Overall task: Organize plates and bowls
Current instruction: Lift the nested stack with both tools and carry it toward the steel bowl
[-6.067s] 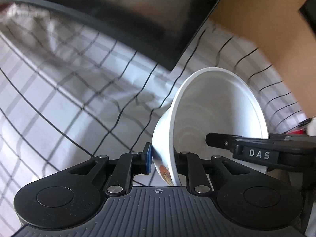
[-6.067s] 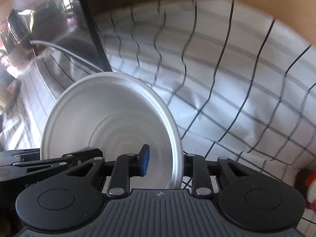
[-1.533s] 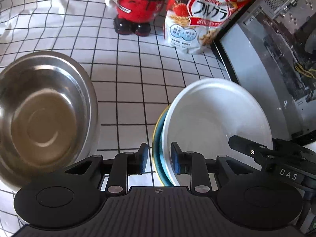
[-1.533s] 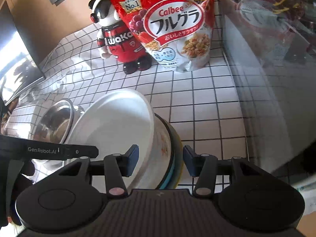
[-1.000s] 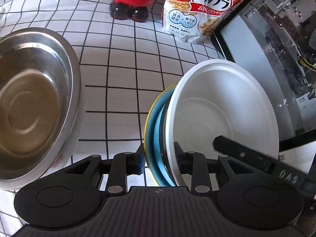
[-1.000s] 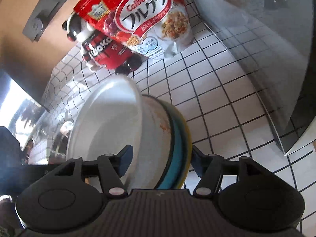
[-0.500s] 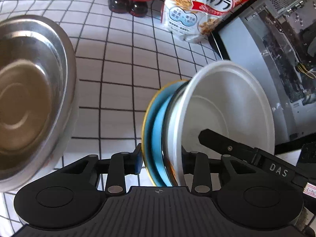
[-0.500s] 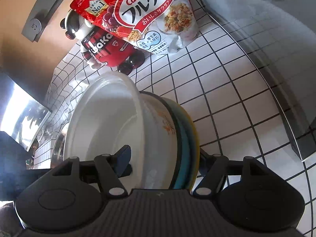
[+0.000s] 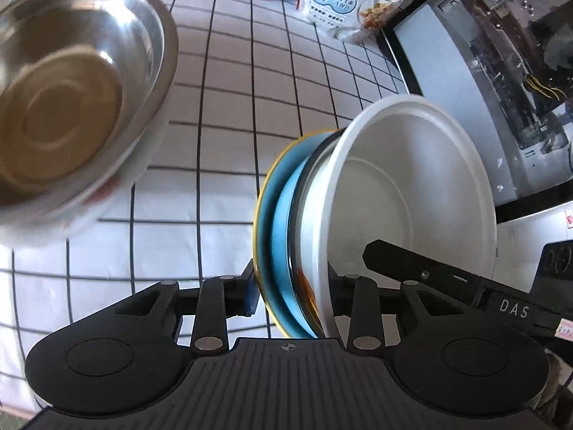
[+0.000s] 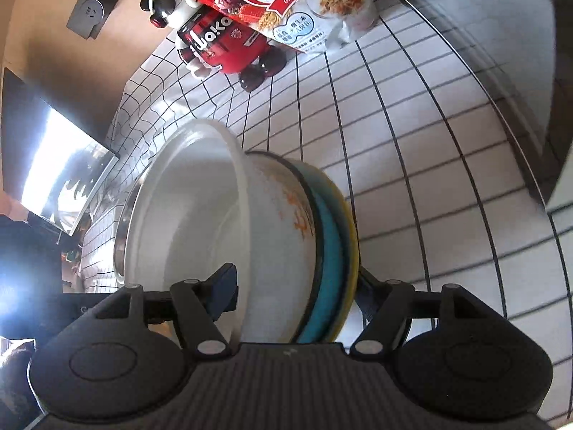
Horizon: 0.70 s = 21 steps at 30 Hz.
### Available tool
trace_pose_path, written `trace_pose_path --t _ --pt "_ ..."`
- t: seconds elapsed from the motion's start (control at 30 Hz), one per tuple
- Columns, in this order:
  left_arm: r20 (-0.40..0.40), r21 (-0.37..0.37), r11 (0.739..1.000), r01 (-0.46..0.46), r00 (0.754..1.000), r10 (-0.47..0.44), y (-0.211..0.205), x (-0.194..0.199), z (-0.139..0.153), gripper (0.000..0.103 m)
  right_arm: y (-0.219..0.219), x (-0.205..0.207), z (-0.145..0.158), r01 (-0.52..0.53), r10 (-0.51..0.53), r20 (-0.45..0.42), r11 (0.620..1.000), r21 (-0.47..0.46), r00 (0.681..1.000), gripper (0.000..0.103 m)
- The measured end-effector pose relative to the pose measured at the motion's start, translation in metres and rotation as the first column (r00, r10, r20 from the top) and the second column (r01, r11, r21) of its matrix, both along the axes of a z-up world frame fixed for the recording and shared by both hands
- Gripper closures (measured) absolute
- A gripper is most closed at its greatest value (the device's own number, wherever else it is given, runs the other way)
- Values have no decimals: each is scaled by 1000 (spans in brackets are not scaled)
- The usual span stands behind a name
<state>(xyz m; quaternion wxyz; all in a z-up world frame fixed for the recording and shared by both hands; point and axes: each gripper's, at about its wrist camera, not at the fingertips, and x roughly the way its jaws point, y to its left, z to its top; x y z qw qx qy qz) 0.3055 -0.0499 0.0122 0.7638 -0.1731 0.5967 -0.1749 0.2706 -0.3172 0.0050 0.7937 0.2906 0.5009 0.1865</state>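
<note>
Both grippers straddle the white bowl (image 9: 412, 193) on the blue plate (image 9: 283, 236) at centre. Left gripper (image 9: 292, 294) is opening, right gripper (image 10: 297, 297) spread wide — back out toward six o'clock slowly.

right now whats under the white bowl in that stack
Under the white bowl sits a blue plate, then a yellow-rimmed plate lowest. Only their edges show; the bowl covers their faces, so anything between them cannot be seen.

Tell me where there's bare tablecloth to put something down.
Free: the checked tablecloth between the steel bowl and the stacked white bowl, and beyond the stack toward the cereal bag. Crowded: the far edge, where the bag leans beside the red figurine.
</note>
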Motion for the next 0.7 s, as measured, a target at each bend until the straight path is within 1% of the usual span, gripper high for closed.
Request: trace_pose_path --t 0.1,0.2,0.23,0.27,0.3,0.33,0.37,0.47,0.5,0.6,0.7 --pt "2 -10 1000 7 1000 -7 -4 2 -3 57 2 0 -3 12 -12 -9 1000 2 1000 32" --pt "-15 -36 999 -10 1000 10 -3 7 -7 53 4 4 -7 42 -42 -33 999 -2 999 31" --pt "-20 -44 999 -11 1000 10 -4 8 -8 52 3 4 -8 58 -58 -37 998 1 998 30" --pt "-26 -53 999 -10 1000 9 -4 9 -10 51 2 4 -9 58 -58 -37 998 10 998 26" --pt "-31 -63 998 -11 999 9 -5 10 -12 50 1 4 -11 51 -50 -40 998 29 998 23" --pt "-34 -68 998 -11 999 8 -6 10 -13 49 -1 5 -14 46 -43 -53 997 62 998 19" --pt "-32 -70 997 -11 999 9 -6 11 -13 49 -4 6 -18 49 -41 -76 994 97 996 17" --pt "-31 -70 998 -3 1000 1 -6 10 -12 49 -9 8 -29 70 -40 -149 976 207 988 16" --pt "-31 -71 998 -3 1000 1 -5 10 -12 49 -10 7 -30 77 -43 -155 973 219 987 16" --pt "-37 -78 997 -24 999 21 -3 8 -12 49 -7 5 -29 95 -66 -142 973 208 988 12" --pt "-49 -95 994 -55 998 50 0 7 -14 50 -8 3 -32 113 -79 -147 964 242 986 12"
